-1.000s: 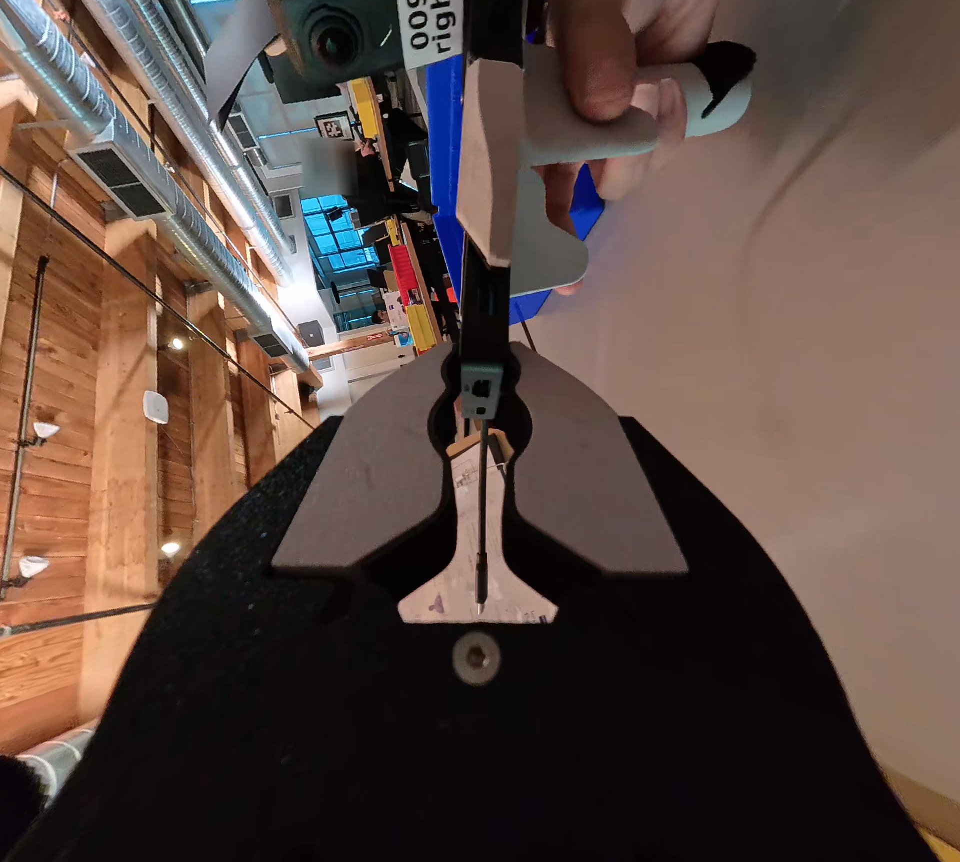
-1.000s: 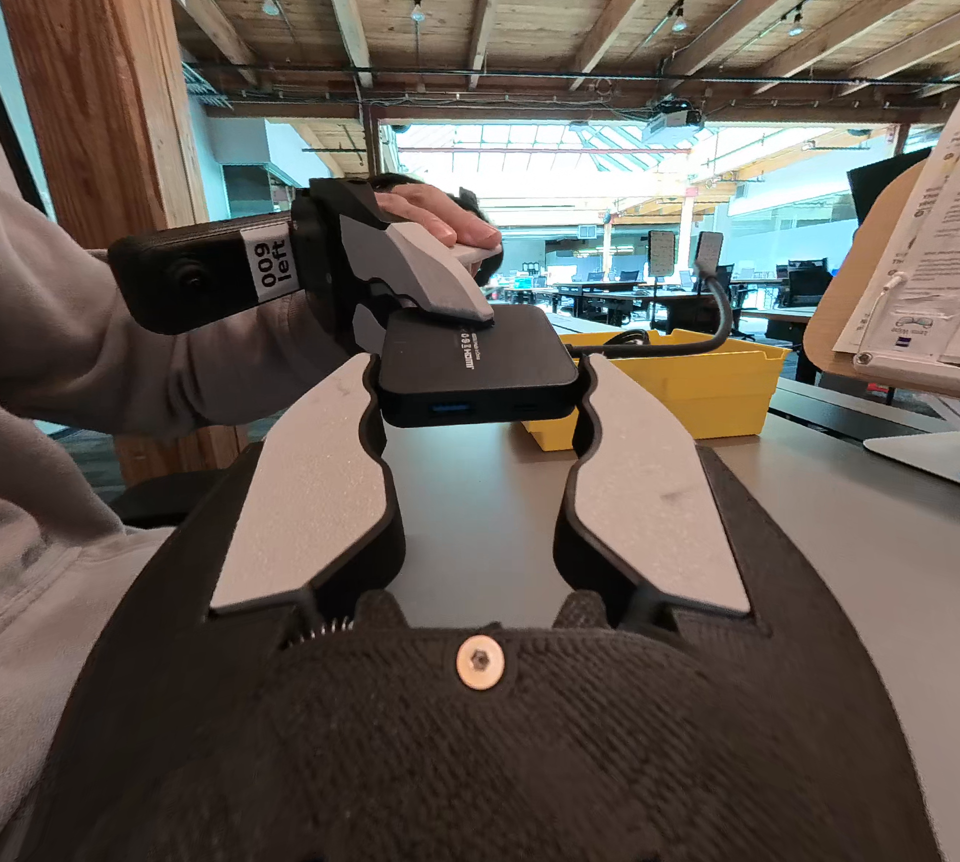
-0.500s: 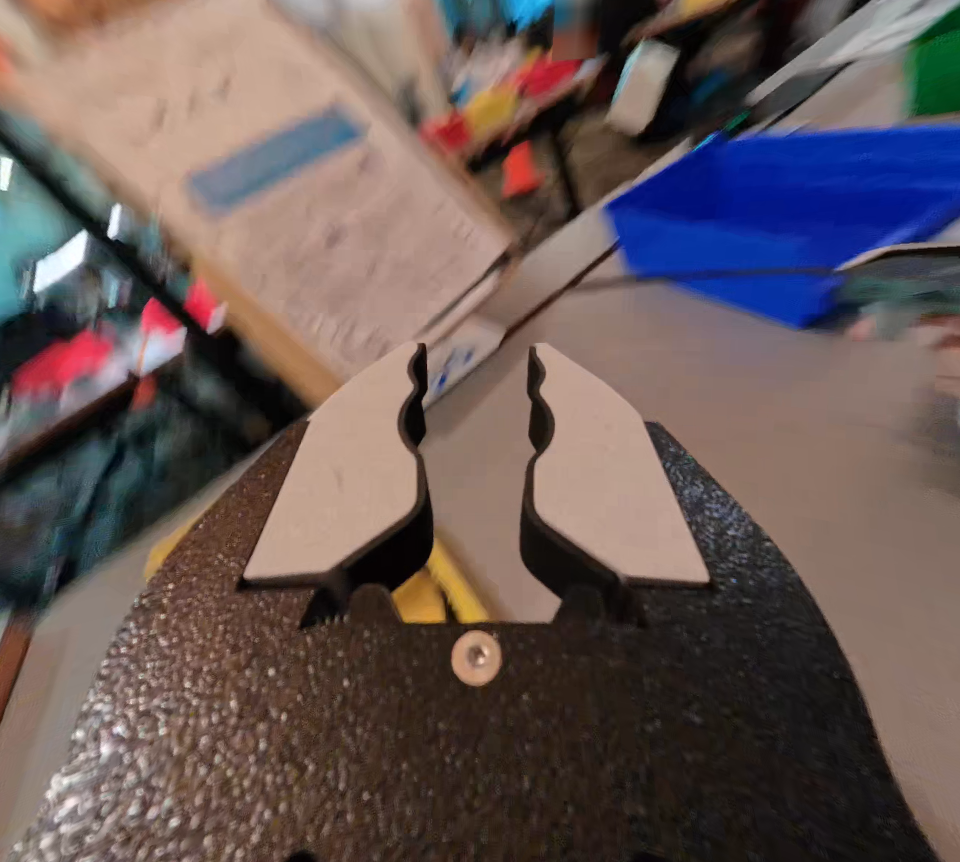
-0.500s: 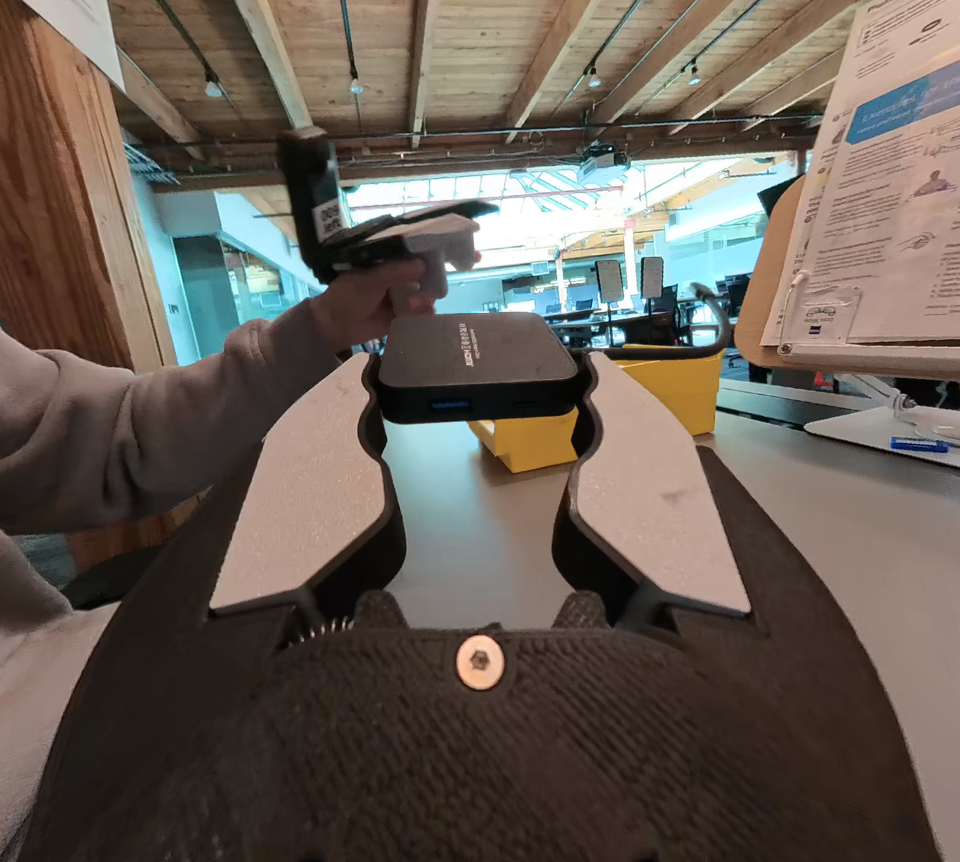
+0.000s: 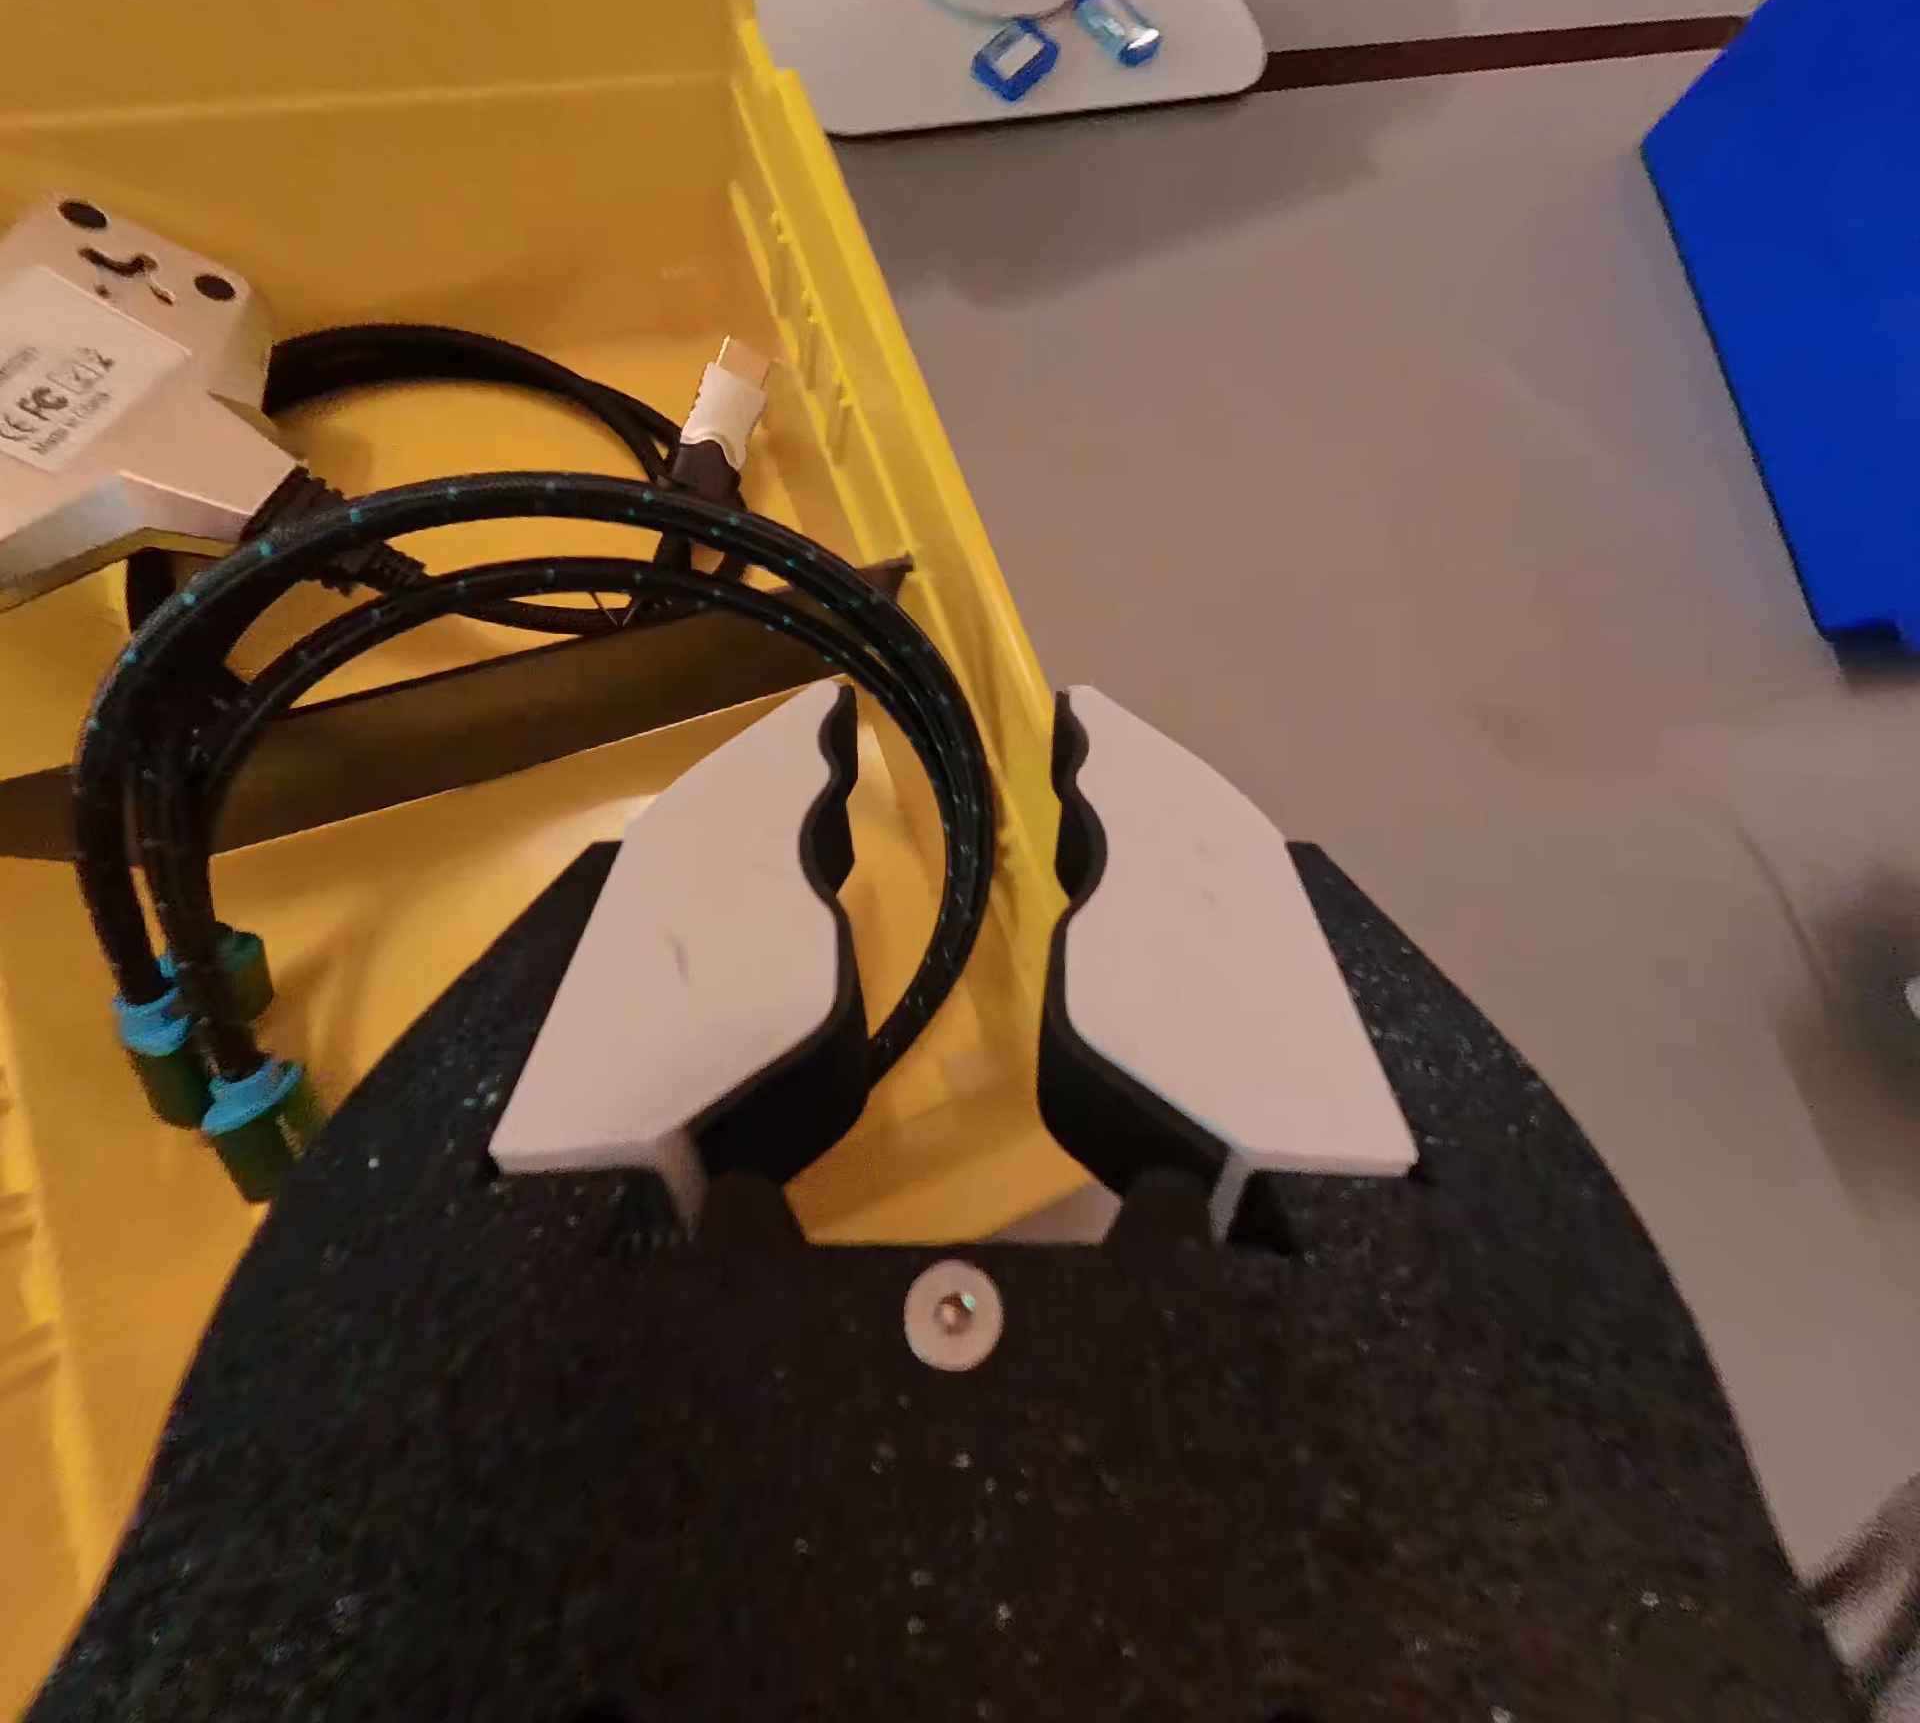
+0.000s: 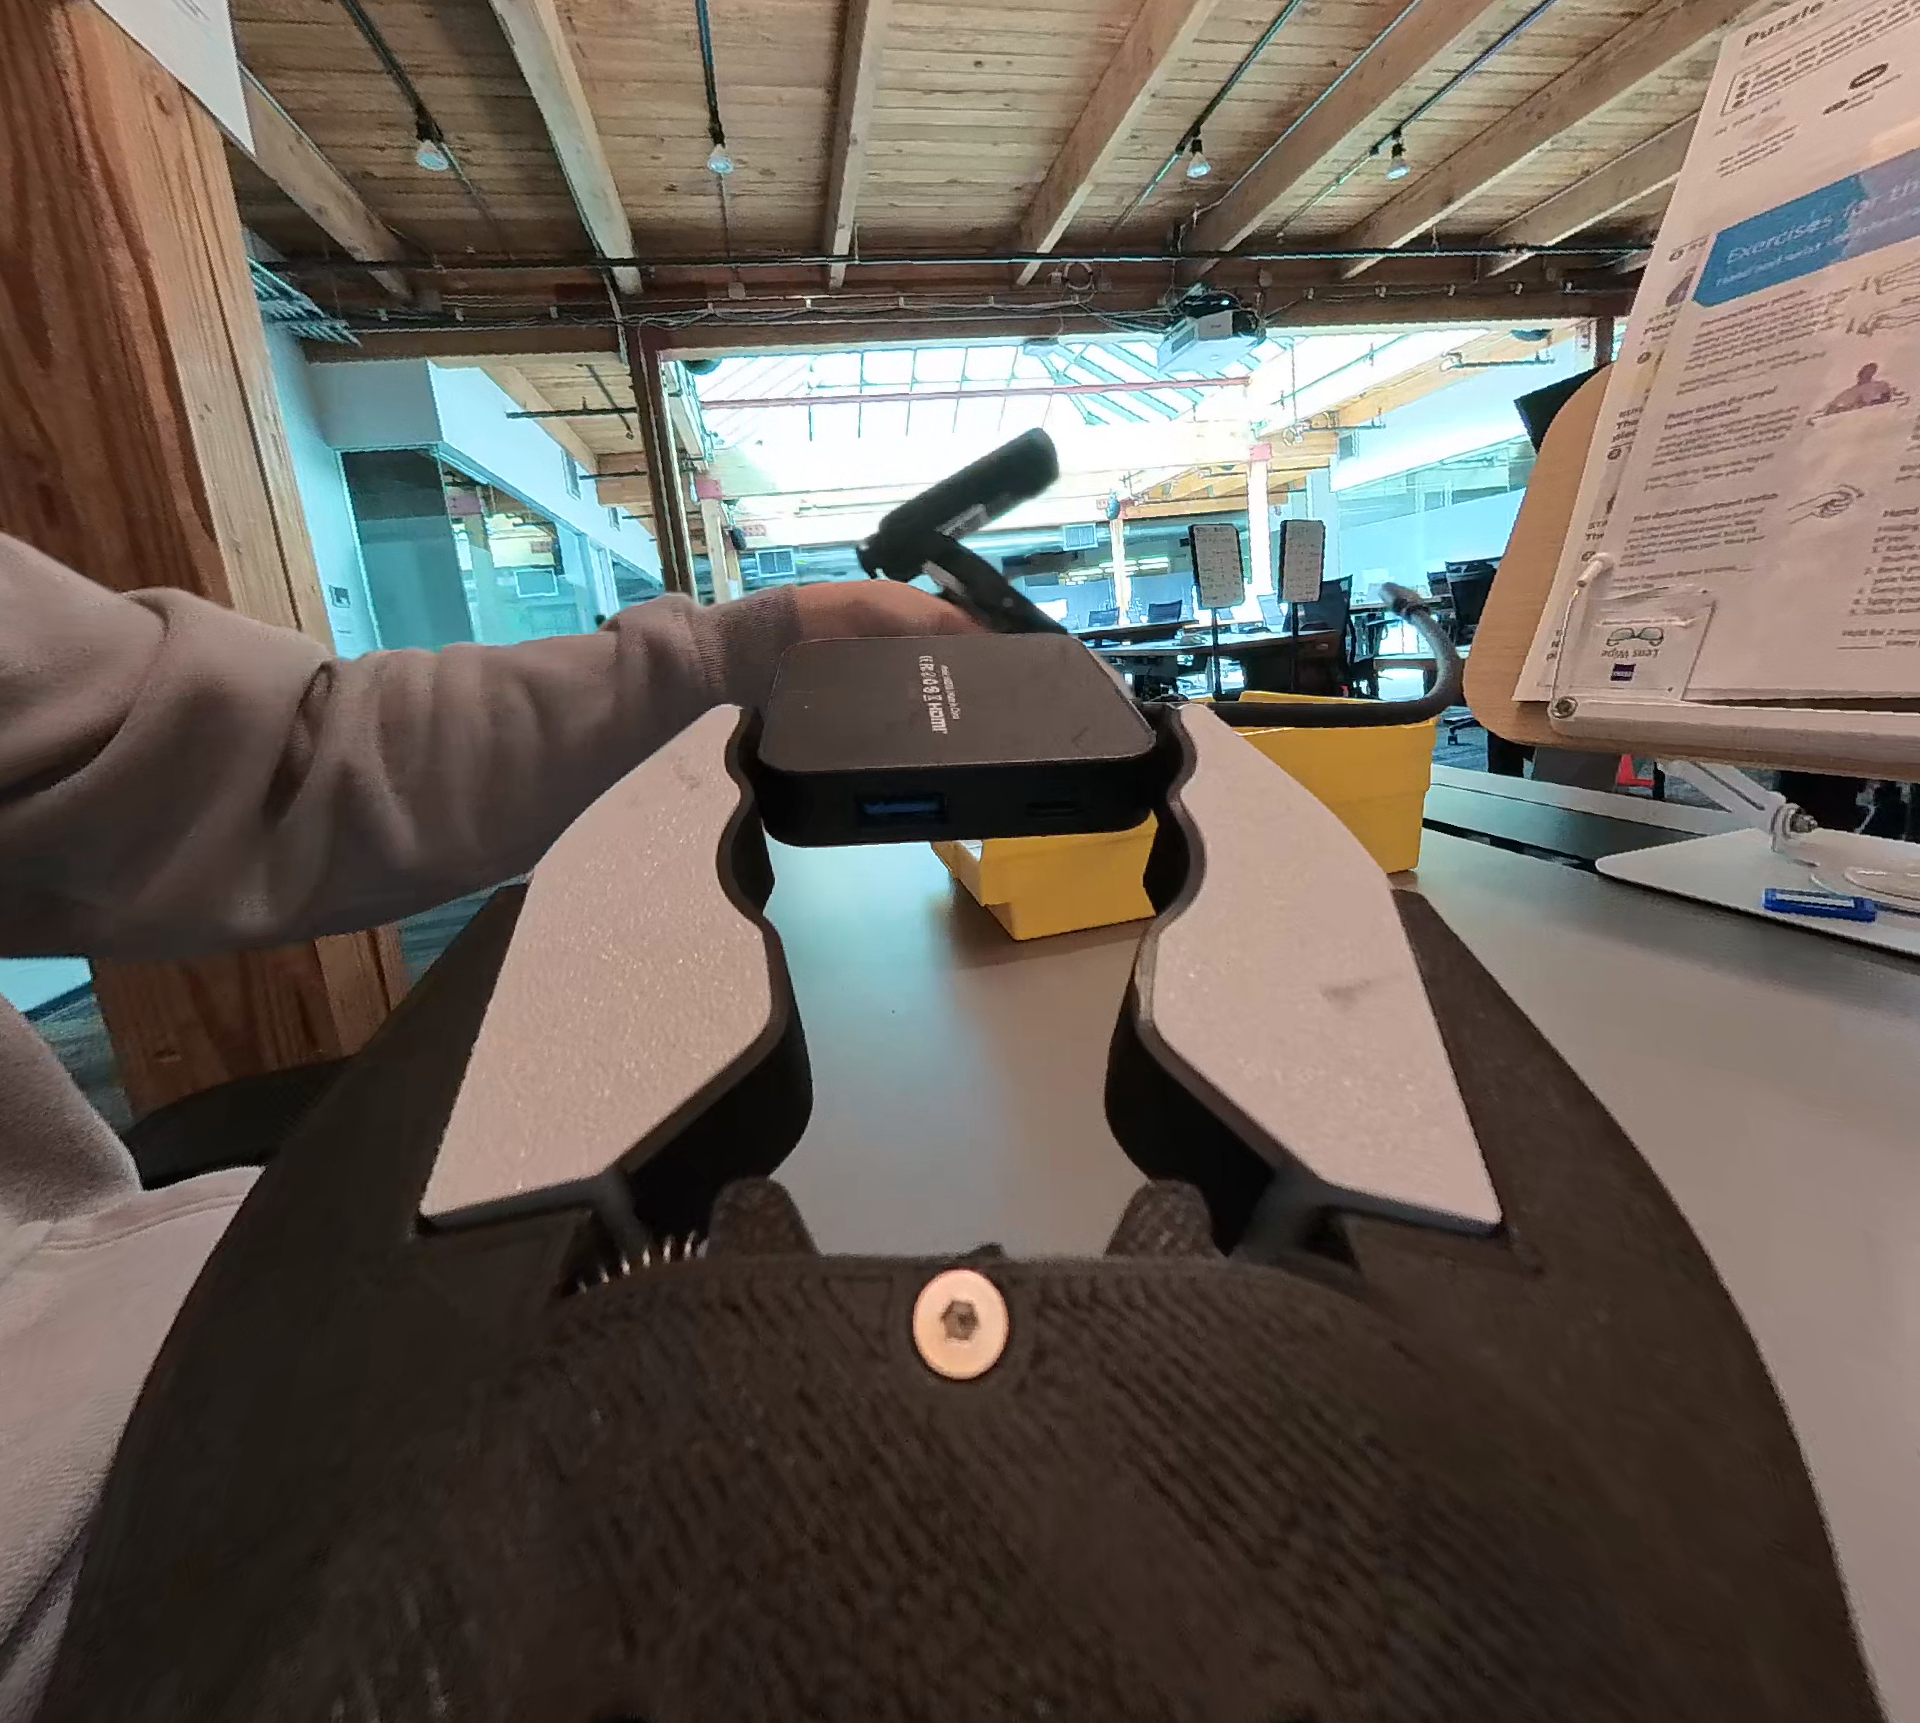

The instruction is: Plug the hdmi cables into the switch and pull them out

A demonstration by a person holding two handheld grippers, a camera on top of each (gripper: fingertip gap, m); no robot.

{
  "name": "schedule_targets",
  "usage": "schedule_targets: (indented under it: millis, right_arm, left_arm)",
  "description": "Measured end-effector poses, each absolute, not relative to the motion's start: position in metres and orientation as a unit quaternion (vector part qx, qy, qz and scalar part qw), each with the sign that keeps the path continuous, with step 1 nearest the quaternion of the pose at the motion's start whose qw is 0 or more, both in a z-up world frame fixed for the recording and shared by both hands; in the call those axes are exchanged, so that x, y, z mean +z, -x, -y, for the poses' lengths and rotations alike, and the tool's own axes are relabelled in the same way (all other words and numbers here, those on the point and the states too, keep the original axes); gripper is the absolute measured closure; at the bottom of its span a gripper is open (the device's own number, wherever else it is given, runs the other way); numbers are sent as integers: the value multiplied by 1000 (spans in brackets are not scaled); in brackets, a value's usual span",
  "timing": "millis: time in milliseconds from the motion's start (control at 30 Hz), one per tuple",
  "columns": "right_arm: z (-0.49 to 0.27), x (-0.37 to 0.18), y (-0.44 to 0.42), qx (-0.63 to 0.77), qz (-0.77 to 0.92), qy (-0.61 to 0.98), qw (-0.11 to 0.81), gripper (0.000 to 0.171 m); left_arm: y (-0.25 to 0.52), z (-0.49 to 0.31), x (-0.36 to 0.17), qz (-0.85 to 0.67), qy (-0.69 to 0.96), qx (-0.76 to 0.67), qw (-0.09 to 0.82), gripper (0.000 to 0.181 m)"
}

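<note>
Two grippers: right gripper (image 6: 956,743) jaws clamp switch (image 6: 951,733); left gripper (image 5: 951,728) jaws parted, empty, above cable (image 5: 582,530).

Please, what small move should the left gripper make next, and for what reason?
Probably lower the left gripper into the yellow bin toward the plugs of the coiled black cable. Its jaws are open and empty above the bin's edge, while the right gripper holds the black switch raised, so it seems a cable is needed.

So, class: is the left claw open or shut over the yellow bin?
Open. The left claw shows a clear gap between its fingers and holds nothing; through that gap show the braided cable and the yellow bin.
</note>
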State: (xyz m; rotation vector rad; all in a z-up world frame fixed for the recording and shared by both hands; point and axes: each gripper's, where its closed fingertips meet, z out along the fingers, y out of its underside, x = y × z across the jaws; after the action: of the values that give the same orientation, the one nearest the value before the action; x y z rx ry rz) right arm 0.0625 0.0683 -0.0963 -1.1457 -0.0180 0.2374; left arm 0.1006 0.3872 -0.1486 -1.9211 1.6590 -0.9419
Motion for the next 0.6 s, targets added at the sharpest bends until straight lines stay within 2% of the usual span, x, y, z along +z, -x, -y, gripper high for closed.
schedule_targets:
  millis: [200, 300, 600]
  right_arm:
    - [-67, -98, -63, 106, 15, 549, 829, 99]
    - [-65, -99, -65, 101, 13, 549, 829, 100]
    - [-57, -96, -71, 100, 6, 540, 836, 99]
  left_arm:
    - [-127, -404, -170, -552, 744, -322, 193, 165]
    - [-123, -403, -166, -559, 736, -331, 188, 168]
    - [-64, -407, -93, -603, 692, -348, 191, 170]
